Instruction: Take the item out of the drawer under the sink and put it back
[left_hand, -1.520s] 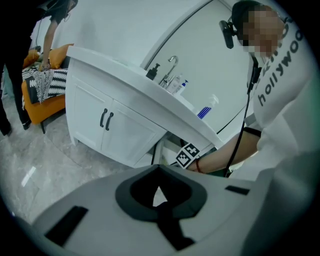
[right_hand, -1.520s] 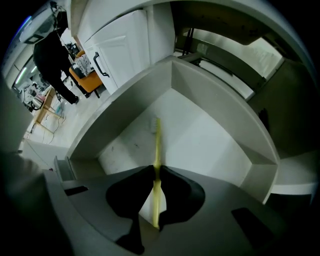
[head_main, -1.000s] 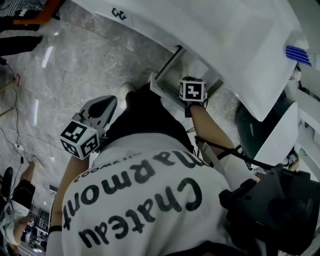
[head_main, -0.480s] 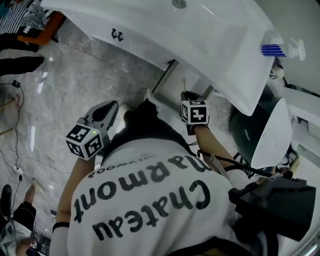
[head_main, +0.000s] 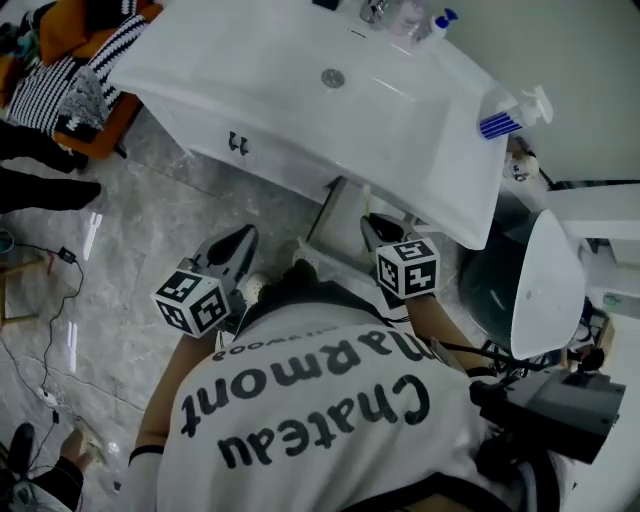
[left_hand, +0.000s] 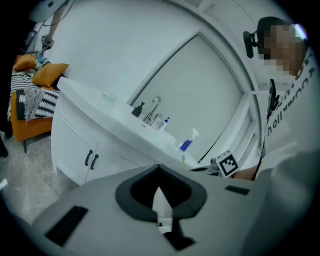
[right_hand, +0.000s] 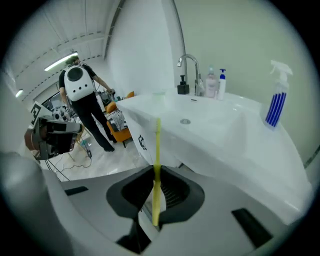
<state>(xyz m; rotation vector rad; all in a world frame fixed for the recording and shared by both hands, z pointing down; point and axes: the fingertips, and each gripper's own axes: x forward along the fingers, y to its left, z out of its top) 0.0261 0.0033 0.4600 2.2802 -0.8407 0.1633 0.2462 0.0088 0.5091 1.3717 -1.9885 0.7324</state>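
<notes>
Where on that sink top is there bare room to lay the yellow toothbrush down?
The countertop is mostly bare left of the basin. Another free strip lies between the pump bottles and the spray bottle. Around the faucet it is crowded.

Head cam sits up on the person and stares almost straight down over their shirt (head_main: 300, 470), with the sink (head_main: 300, 110) across the top of the shot. The left tool (left_hand: 159, 192) cam looks out roughly level at that sink from a bit back. The right tool (right_hand: 155, 195) cam is right up by the sink's edge, facing the tap (right_hand: 189, 62). All three catch the blue spray bottle (head_main: 498, 122).
</notes>
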